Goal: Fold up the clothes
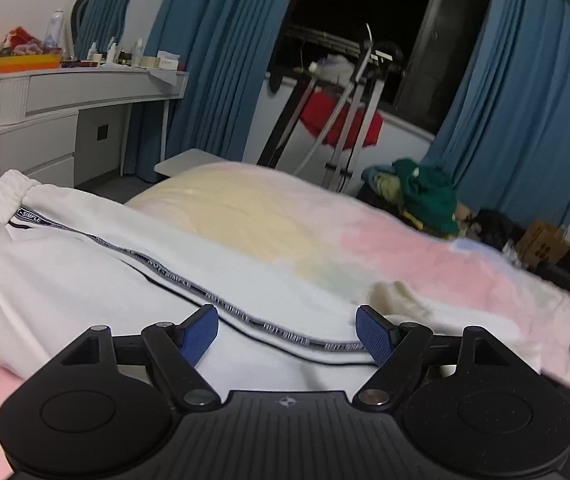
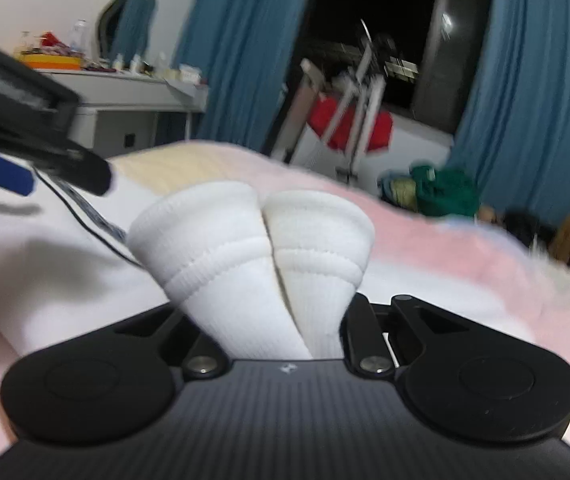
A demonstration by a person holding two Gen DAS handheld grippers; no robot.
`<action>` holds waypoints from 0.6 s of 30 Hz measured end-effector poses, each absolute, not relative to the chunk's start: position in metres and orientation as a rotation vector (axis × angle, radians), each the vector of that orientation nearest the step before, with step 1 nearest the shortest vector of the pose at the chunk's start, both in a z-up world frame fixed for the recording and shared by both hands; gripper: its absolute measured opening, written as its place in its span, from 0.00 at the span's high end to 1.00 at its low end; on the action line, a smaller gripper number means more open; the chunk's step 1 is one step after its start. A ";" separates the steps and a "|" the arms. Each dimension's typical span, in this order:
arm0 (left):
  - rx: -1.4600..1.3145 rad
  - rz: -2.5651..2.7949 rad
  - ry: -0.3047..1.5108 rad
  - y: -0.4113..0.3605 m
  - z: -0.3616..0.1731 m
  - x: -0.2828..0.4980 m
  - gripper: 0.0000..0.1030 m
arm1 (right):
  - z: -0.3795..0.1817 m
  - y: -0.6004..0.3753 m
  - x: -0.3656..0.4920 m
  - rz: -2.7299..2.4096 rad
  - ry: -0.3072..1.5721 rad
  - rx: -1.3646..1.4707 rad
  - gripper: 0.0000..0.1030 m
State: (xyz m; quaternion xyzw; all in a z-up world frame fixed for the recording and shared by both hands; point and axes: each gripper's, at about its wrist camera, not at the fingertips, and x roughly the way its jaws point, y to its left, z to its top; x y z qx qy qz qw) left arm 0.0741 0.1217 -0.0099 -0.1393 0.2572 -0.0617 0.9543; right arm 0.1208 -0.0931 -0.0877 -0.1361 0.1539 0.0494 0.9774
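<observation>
Two wrist views cover one bedroom. Bed carries a fleecy blanket in soft pink, pale yellow and pale blue patches, pile slightly matted. Behind it: teal pleated curtains on both sides of a dark window, a metal drying rack with a red cloth hung over it, and a white dressing table with drawers, its top crowded with bottles and boxes. A green heap of fabric sits past the far edge of the bed.

White trousers lie across the blanket, thick smooth knit, elastic gathered waistband at left, a grey lettered tape running down the side seam.

Left gripper: blue ribbed pads wide apart, nothing between them, poised just above the trousers' seam.

Right gripper: jaws narrow, pinched on the two ribbed cuffs of the trouser legs, which fan out side by side above the fingers; pads themselves hidden by the cloth
</observation>
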 end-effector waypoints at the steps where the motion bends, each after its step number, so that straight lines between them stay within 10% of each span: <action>1: -0.298 -0.128 0.517 0.125 -0.009 0.074 0.25 | -0.086 -0.087 0.123 0.120 0.298 -0.283 0.85; 8: -0.344 -0.118 0.527 0.137 -0.012 0.076 0.25 | -0.095 -0.071 0.122 0.147 0.365 -0.269 0.81; 18: -0.337 -0.162 0.500 0.134 -0.008 0.071 0.23 | -0.052 -0.092 0.102 0.347 0.583 -0.150 0.29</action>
